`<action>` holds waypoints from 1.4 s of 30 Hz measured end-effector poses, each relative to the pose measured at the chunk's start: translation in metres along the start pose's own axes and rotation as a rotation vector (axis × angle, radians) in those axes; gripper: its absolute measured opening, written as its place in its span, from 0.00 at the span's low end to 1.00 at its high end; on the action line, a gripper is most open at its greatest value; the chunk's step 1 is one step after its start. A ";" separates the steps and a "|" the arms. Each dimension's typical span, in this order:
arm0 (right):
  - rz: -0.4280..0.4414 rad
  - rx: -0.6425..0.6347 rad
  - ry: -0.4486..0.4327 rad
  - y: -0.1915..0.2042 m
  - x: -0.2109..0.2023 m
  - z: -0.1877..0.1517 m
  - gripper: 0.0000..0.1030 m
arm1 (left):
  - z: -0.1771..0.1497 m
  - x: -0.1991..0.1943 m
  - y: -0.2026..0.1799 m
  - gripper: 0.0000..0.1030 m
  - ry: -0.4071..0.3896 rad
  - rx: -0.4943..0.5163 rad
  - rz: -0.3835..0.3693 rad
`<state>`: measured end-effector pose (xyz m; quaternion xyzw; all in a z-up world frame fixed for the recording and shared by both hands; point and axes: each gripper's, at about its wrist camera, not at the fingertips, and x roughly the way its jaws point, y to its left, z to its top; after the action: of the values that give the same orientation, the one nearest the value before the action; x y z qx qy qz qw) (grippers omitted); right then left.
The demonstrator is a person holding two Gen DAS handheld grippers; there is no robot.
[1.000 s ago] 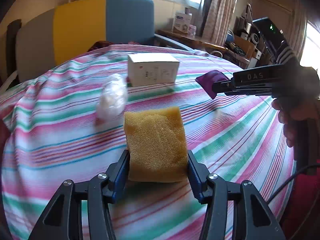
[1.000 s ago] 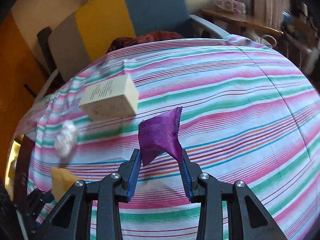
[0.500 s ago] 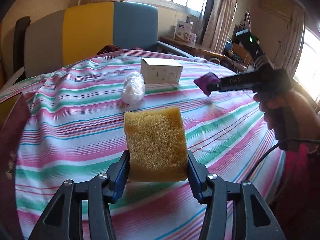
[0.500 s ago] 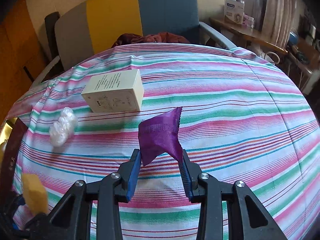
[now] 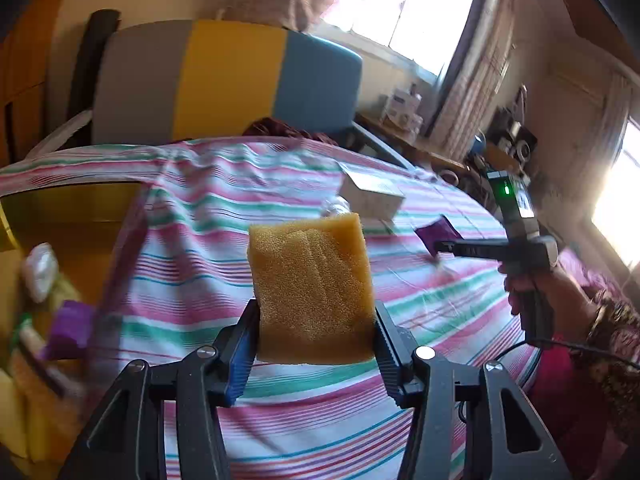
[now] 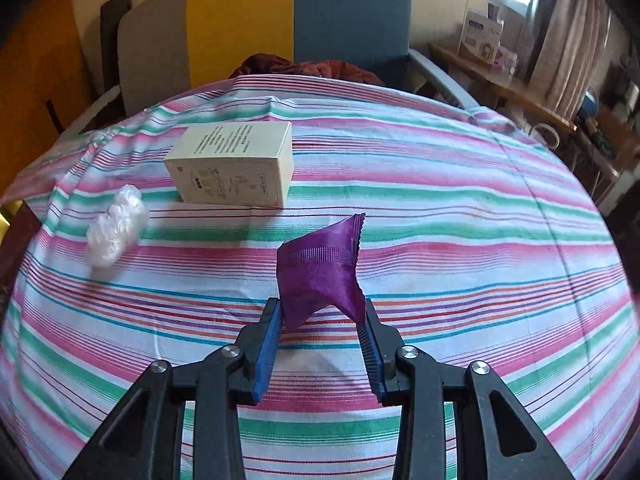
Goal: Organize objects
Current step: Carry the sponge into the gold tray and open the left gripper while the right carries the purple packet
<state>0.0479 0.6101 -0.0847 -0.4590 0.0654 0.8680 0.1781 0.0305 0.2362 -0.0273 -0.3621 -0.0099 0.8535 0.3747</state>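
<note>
- Clamping a yellow sponge (image 5: 310,288) between both pads, the left hand-held gripper (image 5: 316,344) carries it upright and clear above the striped worktop (image 5: 192,248).
- Nearer the camera than the white box (image 6: 234,168), the right hand-held gripper (image 6: 320,332) is nearly closed, pinching a crumpled purple sachet (image 6: 320,272) that hangs above the cloth.
- Only the left wrist view shows what lies off the worktop's edge, left of the sponge: a yellow bin (image 5: 68,208) with blurred things inside, among them something purple and a pale packet.
- That same view catches the right hand-held gripper from the side (image 5: 442,246), right of the box (image 5: 370,198), with the person's hand (image 5: 532,284) on its handle and the sachet (image 5: 438,232) at its tip.
- Only the right wrist view shows the clear plastic wad (image 6: 114,230) whole, left of the box on the cloth; in the left view the sponge hides most of it.
- Behind the box, past the worktop's far edge, stands a grey, yellow and blue chair (image 6: 280,24).
</note>
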 end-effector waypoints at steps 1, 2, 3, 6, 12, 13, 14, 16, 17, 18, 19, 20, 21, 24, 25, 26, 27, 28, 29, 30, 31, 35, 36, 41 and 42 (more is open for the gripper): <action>-0.007 -0.001 -0.007 0.000 -0.001 0.000 0.37 | 0.001 -0.006 0.006 0.52 -0.009 -0.010 0.006; -0.013 0.003 -0.017 -0.002 -0.003 0.001 0.37 | 0.001 -0.011 0.010 0.52 -0.017 -0.017 0.013; -0.018 0.007 -0.024 -0.003 -0.004 0.001 0.37 | 0.002 -0.017 0.016 0.52 -0.027 -0.025 0.020; -0.036 0.003 -0.057 -0.004 -0.010 0.002 0.37 | 0.004 -0.032 0.034 0.52 -0.049 -0.039 0.046; -0.016 -0.027 -0.091 0.005 -0.017 0.006 0.37 | 0.003 -0.058 0.075 0.52 -0.079 -0.075 0.117; -0.011 -0.043 -0.085 0.009 -0.017 0.007 0.37 | 0.003 -0.061 0.081 0.52 -0.083 -0.083 0.129; -0.009 -0.054 -0.080 0.013 -0.018 0.008 0.37 | 0.003 -0.065 0.089 0.52 -0.087 -0.094 0.140; -0.004 -0.066 -0.074 0.020 -0.021 0.008 0.37 | 0.003 -0.072 0.105 0.52 -0.092 -0.112 0.162; 0.007 -0.064 -0.075 0.024 -0.024 0.007 0.37 | 0.003 -0.075 0.113 0.52 -0.098 -0.121 0.176; 0.023 -0.059 -0.079 0.029 -0.028 0.007 0.37 | 0.004 -0.078 0.122 0.52 -0.102 -0.136 0.190; 0.039 -0.056 -0.085 0.035 -0.032 0.008 0.37 | 0.006 -0.079 0.130 0.52 -0.099 -0.151 0.197; 0.054 -0.059 -0.092 0.041 -0.037 0.008 0.37 | 0.008 -0.079 0.140 0.52 -0.093 -0.168 0.206; 0.067 -0.067 -0.098 0.048 -0.041 0.008 0.37 | 0.010 -0.080 0.150 0.52 -0.093 -0.185 0.220; 0.108 -0.102 -0.121 0.076 -0.057 0.010 0.37 | 0.020 -0.078 0.178 0.52 -0.077 -0.221 0.251; 0.125 -0.109 -0.126 0.086 -0.061 0.010 0.37 | 0.024 -0.078 0.187 0.52 -0.073 -0.234 0.259; 0.145 -0.116 -0.132 0.097 -0.066 0.009 0.37 | 0.028 -0.076 0.194 0.52 -0.062 -0.243 0.260; 0.166 -0.123 -0.139 0.109 -0.071 0.009 0.37 | 0.032 -0.074 0.205 0.52 -0.054 -0.255 0.264; 0.184 -0.127 -0.143 0.118 -0.074 0.009 0.37 | 0.034 -0.074 0.211 0.52 -0.055 -0.261 0.269; 0.220 -0.130 -0.144 0.132 -0.078 0.009 0.37 | 0.038 -0.071 0.218 0.52 -0.051 -0.266 0.278; 0.241 -0.131 -0.149 0.142 -0.082 0.008 0.37 | 0.043 -0.067 0.227 0.52 -0.029 -0.269 0.286; 0.268 -0.130 -0.155 0.154 -0.086 0.008 0.37 | 0.047 -0.064 0.235 0.52 -0.015 -0.276 0.294; 0.350 -0.138 -0.148 0.195 -0.091 0.004 0.37 | 0.060 -0.046 0.266 0.52 0.052 -0.317 0.307; 0.368 -0.148 -0.144 0.207 -0.092 0.003 0.37 | 0.063 -0.042 0.273 0.52 0.066 -0.326 0.318; 0.435 -0.198 -0.132 0.253 -0.095 -0.004 0.37 | 0.072 -0.014 0.296 0.52 0.168 -0.339 0.326; 0.447 -0.204 -0.128 0.259 -0.095 -0.005 0.37 | 0.074 -0.010 0.298 0.52 0.184 -0.338 0.329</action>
<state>0.0055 0.3447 -0.0223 -0.3927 0.0660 0.9152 -0.0617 -0.1997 0.0343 -0.0530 -0.4926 -0.0593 0.8526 0.1640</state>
